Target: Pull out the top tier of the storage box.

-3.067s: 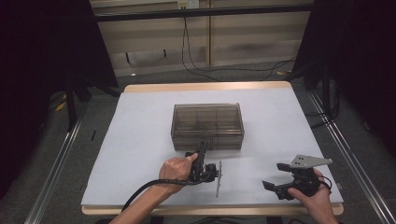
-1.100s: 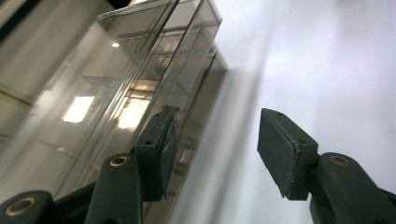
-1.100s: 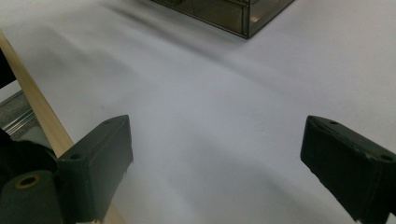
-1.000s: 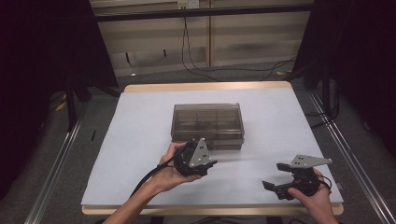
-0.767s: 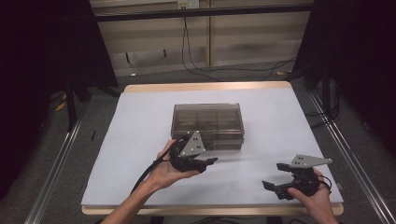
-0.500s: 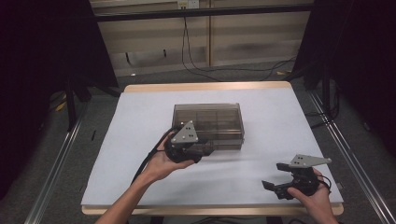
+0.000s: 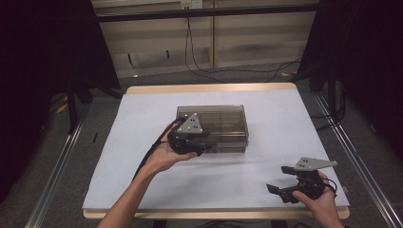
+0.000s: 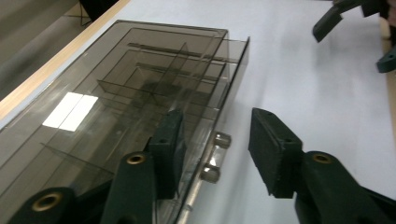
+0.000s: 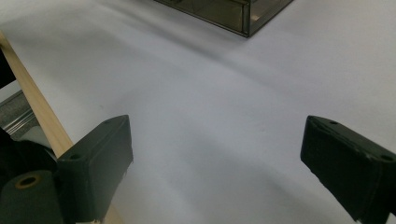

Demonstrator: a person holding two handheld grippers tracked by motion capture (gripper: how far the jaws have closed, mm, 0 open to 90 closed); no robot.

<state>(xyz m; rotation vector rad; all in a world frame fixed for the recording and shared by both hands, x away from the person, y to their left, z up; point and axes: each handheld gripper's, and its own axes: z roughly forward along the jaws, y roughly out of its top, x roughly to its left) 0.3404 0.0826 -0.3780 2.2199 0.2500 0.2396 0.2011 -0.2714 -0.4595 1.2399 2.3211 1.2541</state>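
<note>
The smoked-plastic drawer box (image 7: pixel 212 127) sits mid-table, long axis crosswise, and we have our left gripper (image 8: pixel 215 147) at its front, jaws just reopening astride the handle (image 8: pixel 212 156), gripping nothing, while our right gripper (image 9: pixel 215 163) gapes far off.

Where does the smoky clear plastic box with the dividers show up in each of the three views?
High view: the box sits mid-table, just past the left gripper.
Left gripper view: it covers the left half, its front edge with two metal knobs between the jaws.
Right gripper view: one corner at the top edge.
Shared landmark: the white table cover.
</note>
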